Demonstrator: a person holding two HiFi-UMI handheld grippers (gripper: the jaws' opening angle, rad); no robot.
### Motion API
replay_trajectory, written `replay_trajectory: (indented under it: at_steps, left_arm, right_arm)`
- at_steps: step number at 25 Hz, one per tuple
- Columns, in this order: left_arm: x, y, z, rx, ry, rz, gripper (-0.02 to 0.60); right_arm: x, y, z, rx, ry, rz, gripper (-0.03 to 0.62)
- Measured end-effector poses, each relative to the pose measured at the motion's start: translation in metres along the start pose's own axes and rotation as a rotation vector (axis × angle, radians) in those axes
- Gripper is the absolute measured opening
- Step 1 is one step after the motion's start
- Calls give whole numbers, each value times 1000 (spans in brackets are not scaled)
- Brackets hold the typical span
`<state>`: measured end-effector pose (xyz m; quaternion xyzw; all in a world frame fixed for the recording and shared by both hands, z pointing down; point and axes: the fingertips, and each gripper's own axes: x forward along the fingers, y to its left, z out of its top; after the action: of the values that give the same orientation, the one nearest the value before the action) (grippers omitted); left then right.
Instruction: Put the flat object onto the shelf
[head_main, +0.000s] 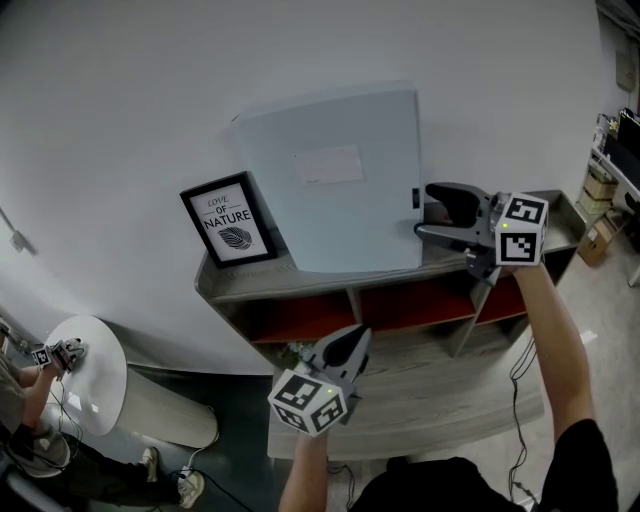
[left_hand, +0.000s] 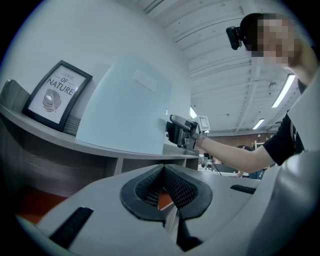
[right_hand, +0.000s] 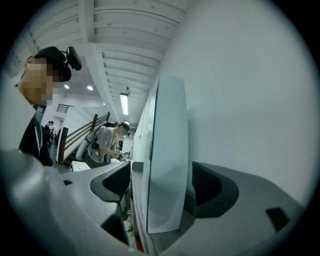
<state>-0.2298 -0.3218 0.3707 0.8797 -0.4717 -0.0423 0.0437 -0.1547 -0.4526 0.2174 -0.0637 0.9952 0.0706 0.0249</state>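
The flat object (head_main: 335, 180), a pale blue folder with a white label, stands upright on the top board of the grey wooden shelf (head_main: 250, 283) and leans against the white wall. My right gripper (head_main: 428, 210) is open, its jaws straddling the folder's right edge. In the right gripper view the folder (right_hand: 167, 160) stands edge-on between the two jaws with room on the wall side. My left gripper (head_main: 355, 338) is shut and holds nothing, low in front of the shelf. From the left gripper (left_hand: 162, 172) I see the folder (left_hand: 125, 110) above.
A black-framed "Love of Nature" picture (head_main: 228, 222) leans on the shelf's left end beside the folder. Red-backed compartments (head_main: 400, 305) lie under the top board, with a lower board (head_main: 430, 400) below. A round white table (head_main: 85, 370) with a seated person is at lower left.
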Motion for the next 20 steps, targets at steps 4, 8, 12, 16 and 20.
replay_trajectory:
  at_steps: [4,8,12,16,20]
  left_arm:
    - [-1,0,-3,-9,-4,4,14]
    - [0,-1,-6,5,8,10,14]
    - [0,-4,-7,2,5,4,14]
    - [0,-6,-10,-3,4,0,13]
    - [-2,-8,-11,-6,2,0,14]
  right_arm:
    - [-8,11,0,-3,-20,-5,330]
    - [-13,25,2,-9,-40,-1,330]
    - [-18,41,2,-14,-53,2,328]
    - [-23,56,-1,-13,-64,-7,328]
    - [-26,75,-7,-18,-63,-6,328]
